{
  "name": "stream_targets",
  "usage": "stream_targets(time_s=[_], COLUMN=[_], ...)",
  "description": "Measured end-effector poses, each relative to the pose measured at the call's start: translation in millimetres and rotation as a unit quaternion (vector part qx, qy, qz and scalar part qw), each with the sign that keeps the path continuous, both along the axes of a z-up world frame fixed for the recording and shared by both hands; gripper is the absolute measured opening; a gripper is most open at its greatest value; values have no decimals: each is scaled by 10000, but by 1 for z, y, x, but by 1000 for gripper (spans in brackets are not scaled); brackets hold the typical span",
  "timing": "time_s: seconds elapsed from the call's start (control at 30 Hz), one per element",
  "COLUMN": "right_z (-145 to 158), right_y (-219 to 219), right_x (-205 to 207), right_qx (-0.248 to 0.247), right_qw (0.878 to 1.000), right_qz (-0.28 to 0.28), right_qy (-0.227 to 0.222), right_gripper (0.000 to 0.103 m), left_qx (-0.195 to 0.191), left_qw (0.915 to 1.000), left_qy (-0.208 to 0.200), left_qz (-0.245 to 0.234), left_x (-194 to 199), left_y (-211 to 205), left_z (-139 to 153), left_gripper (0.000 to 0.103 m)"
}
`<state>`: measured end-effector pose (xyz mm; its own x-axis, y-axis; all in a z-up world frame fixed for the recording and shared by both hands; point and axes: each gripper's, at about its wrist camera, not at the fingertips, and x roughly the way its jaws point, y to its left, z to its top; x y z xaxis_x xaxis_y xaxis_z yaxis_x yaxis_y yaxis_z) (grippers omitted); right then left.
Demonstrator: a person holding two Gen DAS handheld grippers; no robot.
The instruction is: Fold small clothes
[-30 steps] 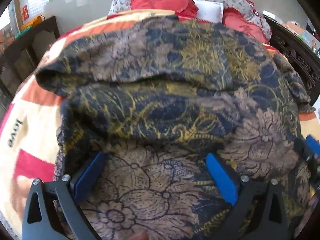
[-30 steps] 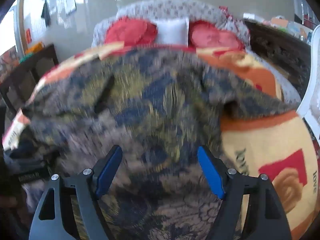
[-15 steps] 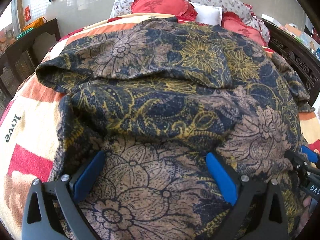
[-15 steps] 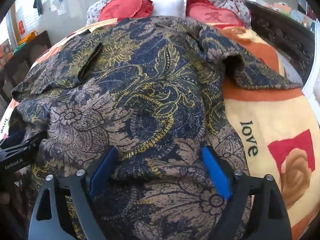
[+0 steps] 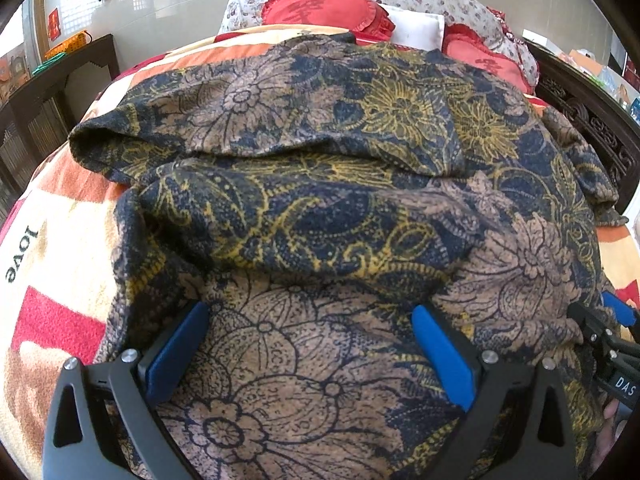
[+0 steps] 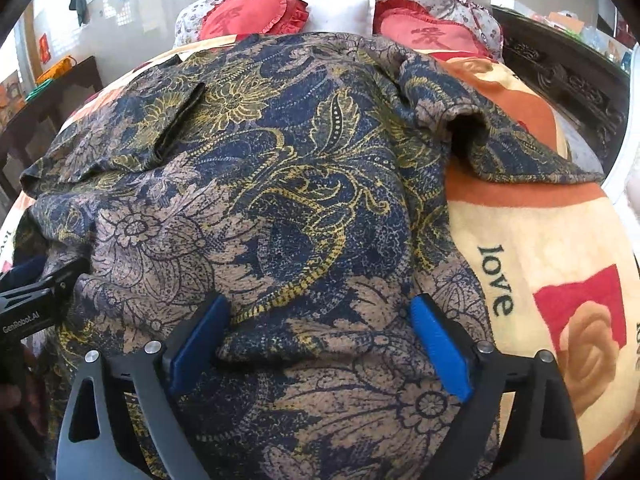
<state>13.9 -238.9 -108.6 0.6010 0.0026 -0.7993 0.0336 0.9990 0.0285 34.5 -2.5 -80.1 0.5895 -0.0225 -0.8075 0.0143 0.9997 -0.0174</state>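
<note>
Garment (image 5: 320, 208): a navy, gold and tan floral piece lying rumpled on the blanket (image 5: 60, 264) of a bed, its near hem under both tools. Left tool (image 5: 308, 344) stands wide, blue pads apart, cloth lying loose between them and not pinched. Right tool (image 6: 320, 340) has just been opening and now stands wide as well; a ridge of cloth rises between its pads, unpinched. Judged step: letting go of the near edge after laying it down, ahead of a fresh grasp. To do it well, lift both tools straight clear so the pads do not drag the hem, then flatten the cross-wise ridge before any fold is made. Left view alone shows the deep fold running across the middle and the left sleeve end (image 5: 92, 140). Right view alone shows the right sleeve (image 6: 516, 152) with its dark opening spread on the blanket, and a pocket flap (image 6: 180, 116). Pillows (image 6: 256, 16) lie beyond.
</note>
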Motion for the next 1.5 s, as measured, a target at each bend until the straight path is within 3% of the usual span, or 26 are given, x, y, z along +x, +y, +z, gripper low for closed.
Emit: stream_targets(time_s=[0.4,0.63,0.73,0.87,0.97,1.07,1.2,1.3,1.4,1.5], right_z=[3,24,42,75,87,72,33,32,29,27], right_y=[3,-1,-5,-4,-1,4,8,2,2,1], right_x=[-5,-19,-28,-35,-32,-22,-17,-15,-14,-15], right_qx=[-60,9,223,239,240,106,-70,-51,-41,-11], right_qw=[9999,9990,9978,9922,9865,9860,9911,9907,9913,9913], right_qz=[-61,-224,-372,-568,-644,-748,-893,-988,-955,-963], right_qy=[-134,-392,-511,-1081,-1485,-1486,-981,-935,-907,-893], right_gripper=[68,68,68,68,68,68,66,61,61,61], left_qx=[10,32,129,397,972,1580,2040,2404,2283,1576], left_qw=[10000,10000,9998,9973,9869,9702,9477,9353,9385,9615], left_qy=[-11,-19,-111,-546,-1031,-1047,-937,-754,-554,-230], left_qz=[-7,-5,-42,-304,-777,-1510,-2268,-2485,-2529,-2241], left_x=[0,1,-2,-3,8,34,66,91,108,131], left_y=[2,1,-1,-11,-33,-66,-109,-138,-147,-130], left_z=[0,6,20,53,77,80,57,32,18,19], left_gripper=[103,103,103,103,103,103,103,103,103,103])
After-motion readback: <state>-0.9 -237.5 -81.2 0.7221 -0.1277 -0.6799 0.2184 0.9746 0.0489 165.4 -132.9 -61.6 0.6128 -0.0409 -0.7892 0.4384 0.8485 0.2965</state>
